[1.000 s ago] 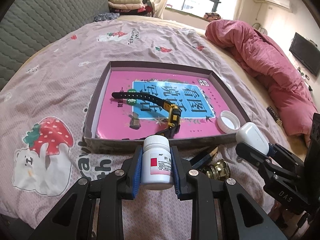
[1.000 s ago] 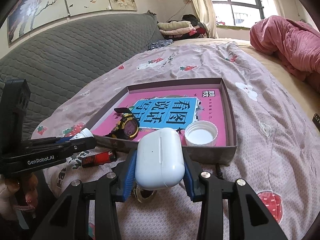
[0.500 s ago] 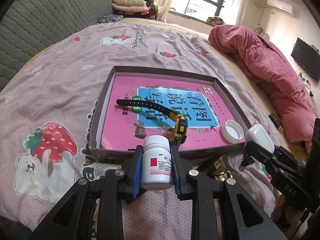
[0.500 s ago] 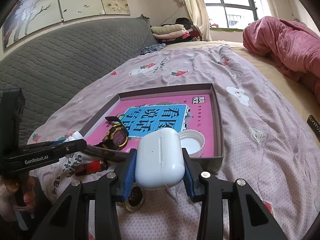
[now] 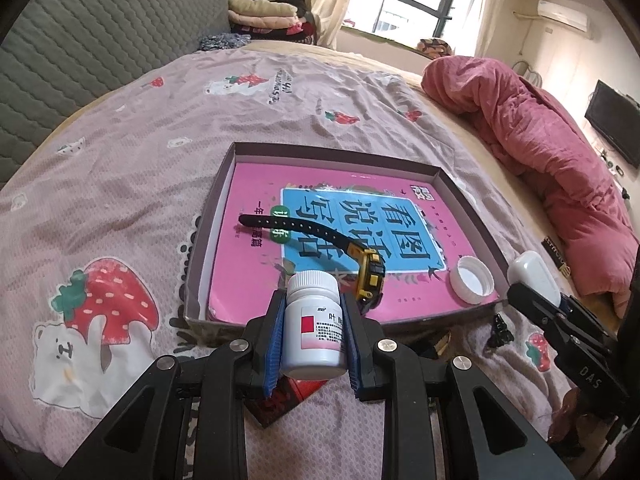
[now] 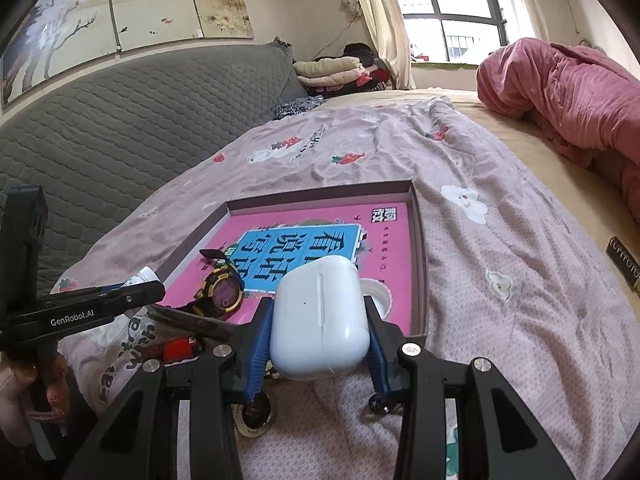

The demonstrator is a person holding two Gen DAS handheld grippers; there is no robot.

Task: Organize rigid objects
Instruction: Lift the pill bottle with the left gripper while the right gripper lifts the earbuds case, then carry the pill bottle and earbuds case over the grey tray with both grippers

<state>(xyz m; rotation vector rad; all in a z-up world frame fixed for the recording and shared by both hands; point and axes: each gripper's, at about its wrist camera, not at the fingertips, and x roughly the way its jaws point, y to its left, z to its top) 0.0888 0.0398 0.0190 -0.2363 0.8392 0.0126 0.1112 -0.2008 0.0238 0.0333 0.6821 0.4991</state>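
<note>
Home bedroom, lived-in. Big bed (image 5: 120,152) covered in a pinkish sheet printed with strawberries and bears, grey quilted headboard (image 6: 140,120) along one side, crumpled pink duvet (image 5: 540,160) pushed to the far edge. Folded clothes (image 6: 340,70) piled by the window (image 6: 452,24), cream curtain (image 6: 380,20) hanging beside it. Painted blossom panels (image 6: 120,12) on the wall above the headboard. Wall-mounted air conditioner (image 5: 564,20) up high, flat TV (image 5: 614,126) on the opposite wall. Daylight coming in, no work furniture, just domestic stuff.
</note>
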